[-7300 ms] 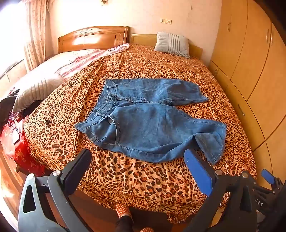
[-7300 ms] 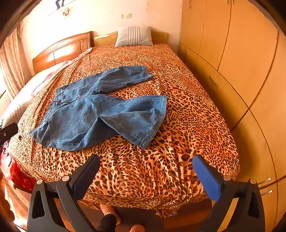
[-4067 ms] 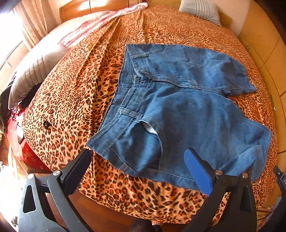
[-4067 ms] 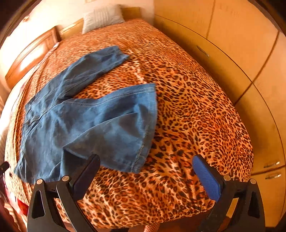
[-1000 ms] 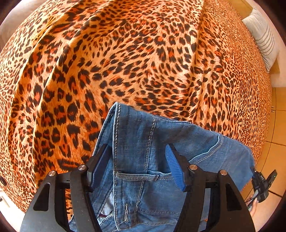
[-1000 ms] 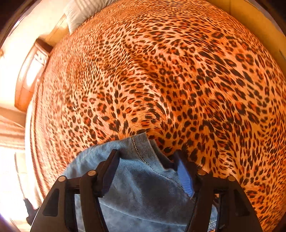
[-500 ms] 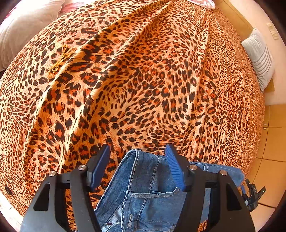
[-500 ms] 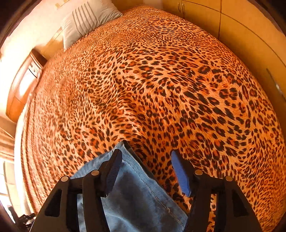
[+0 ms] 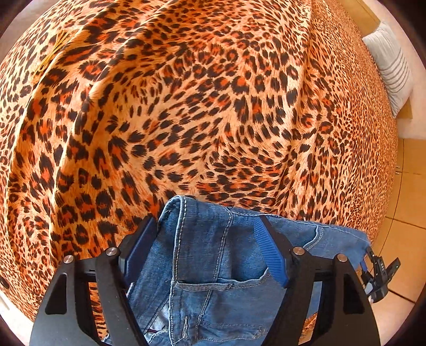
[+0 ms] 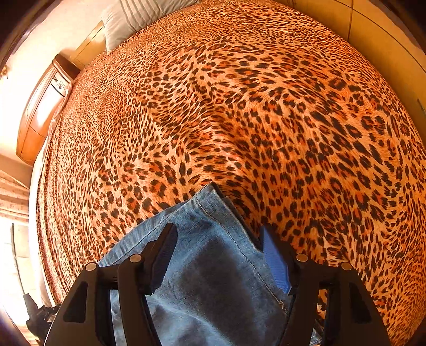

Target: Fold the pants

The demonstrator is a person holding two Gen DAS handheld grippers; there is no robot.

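Observation:
The blue denim pants (image 9: 210, 255) hang between my two grippers above the leopard-print bed cover (image 9: 202, 111). My left gripper (image 9: 206, 234) is shut on the waistband end, with the belt loop and seams bunched between its fingers. My right gripper (image 10: 217, 239) is shut on the hem end of a leg (image 10: 213, 255). In the left wrist view the right gripper's body shows at the far right edge (image 9: 378, 274), beside the stretched denim. The lower part of the pants is hidden under the gripper bodies.
A grey striped pillow (image 9: 391, 64) lies at the head of the bed, also in the right wrist view (image 10: 138, 18). The wooden headboard (image 10: 45, 106) is at the left. Wooden wardrobe doors (image 10: 383, 34) run along the right side of the bed.
Both grippers closed on the pants and lifted them off the bed. Over the last second the held denim has stayed in the jaws while both cameras shifted over the bed cover.

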